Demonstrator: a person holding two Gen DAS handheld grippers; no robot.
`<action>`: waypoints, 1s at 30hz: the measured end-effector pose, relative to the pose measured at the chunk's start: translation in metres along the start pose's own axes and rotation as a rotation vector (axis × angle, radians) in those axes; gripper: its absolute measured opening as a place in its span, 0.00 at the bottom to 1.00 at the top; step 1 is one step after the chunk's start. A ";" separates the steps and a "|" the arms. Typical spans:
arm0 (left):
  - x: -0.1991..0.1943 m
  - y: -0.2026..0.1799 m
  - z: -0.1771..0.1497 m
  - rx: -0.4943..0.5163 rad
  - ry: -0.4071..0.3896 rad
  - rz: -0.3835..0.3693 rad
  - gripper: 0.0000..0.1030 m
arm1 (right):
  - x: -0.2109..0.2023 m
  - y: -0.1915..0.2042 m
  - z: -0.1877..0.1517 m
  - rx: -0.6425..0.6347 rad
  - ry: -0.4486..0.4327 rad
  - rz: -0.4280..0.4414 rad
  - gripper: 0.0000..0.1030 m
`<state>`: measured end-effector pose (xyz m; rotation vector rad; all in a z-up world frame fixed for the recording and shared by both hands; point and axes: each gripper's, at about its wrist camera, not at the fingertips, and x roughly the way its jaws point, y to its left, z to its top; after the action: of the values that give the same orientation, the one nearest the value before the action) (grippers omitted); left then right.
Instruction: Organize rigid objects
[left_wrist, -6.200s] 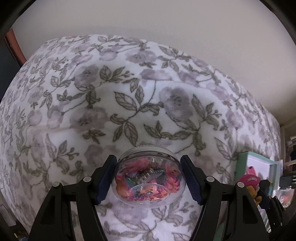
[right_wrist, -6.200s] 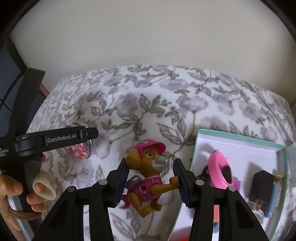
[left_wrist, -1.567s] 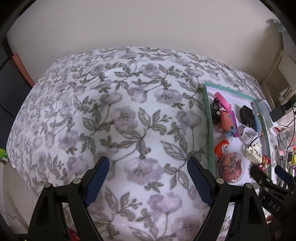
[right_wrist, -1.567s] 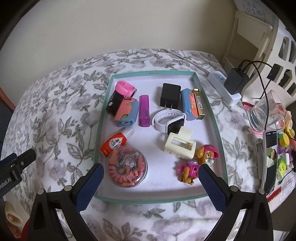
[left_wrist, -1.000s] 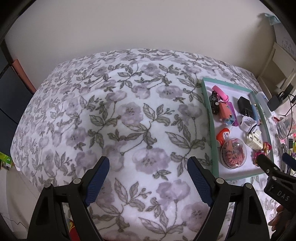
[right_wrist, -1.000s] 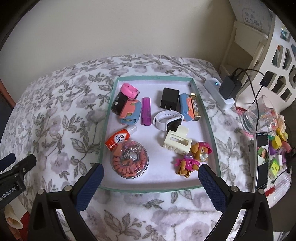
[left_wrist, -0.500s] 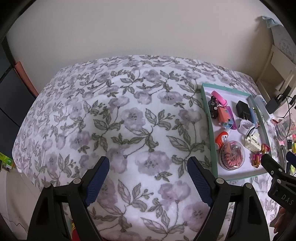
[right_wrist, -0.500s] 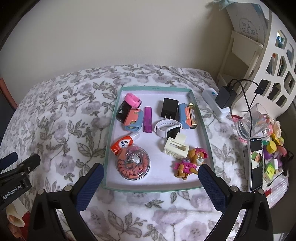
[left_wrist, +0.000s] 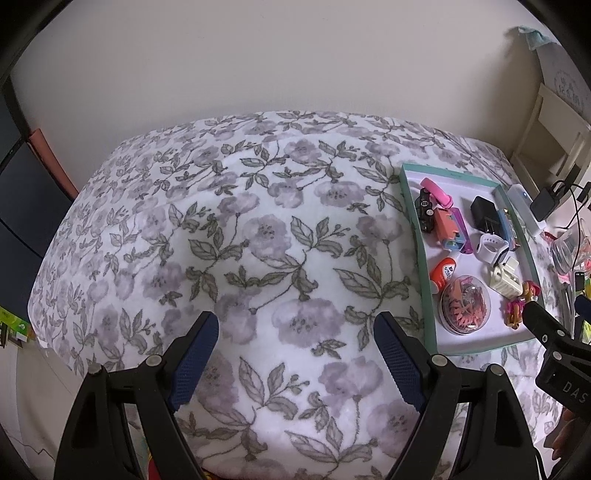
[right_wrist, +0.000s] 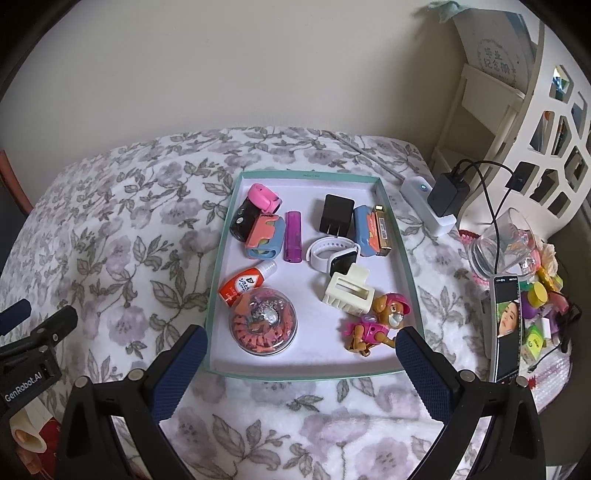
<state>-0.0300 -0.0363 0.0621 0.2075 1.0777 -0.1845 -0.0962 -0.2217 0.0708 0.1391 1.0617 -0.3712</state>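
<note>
One tray (right_wrist: 404, 258): two watches (right_wrist: 332, 254), one charger (right_wrist: 336, 214), clip (right_wrist: 347, 293), pup toy (right_wrist: 376, 325), dome (right_wrist: 263, 322), glue bottle (right_wrist: 243, 286), purple stick (right_wrist: 293, 236).

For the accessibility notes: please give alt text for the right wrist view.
A teal-rimmed tray on a floral blanket holds small items, including a toy pup and a clear dome container. The right gripper hangs open and empty before it.

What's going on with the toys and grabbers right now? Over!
Left gripper open, empty. Right gripper open, empty. Puppy toy and clear dome in tray. Nothing in the way.
</note>
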 end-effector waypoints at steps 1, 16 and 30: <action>0.000 0.000 0.000 -0.001 0.001 0.001 0.84 | 0.000 0.000 0.000 0.000 -0.001 0.001 1.00; 0.006 0.002 0.001 -0.008 0.017 0.009 0.84 | 0.000 0.004 0.002 -0.031 -0.004 -0.003 1.00; 0.009 0.003 0.002 -0.008 0.027 0.008 0.84 | 0.001 0.006 0.002 -0.038 -0.001 -0.001 1.00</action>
<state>-0.0240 -0.0346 0.0555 0.2081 1.1045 -0.1708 -0.0913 -0.2166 0.0703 0.1047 1.0672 -0.3513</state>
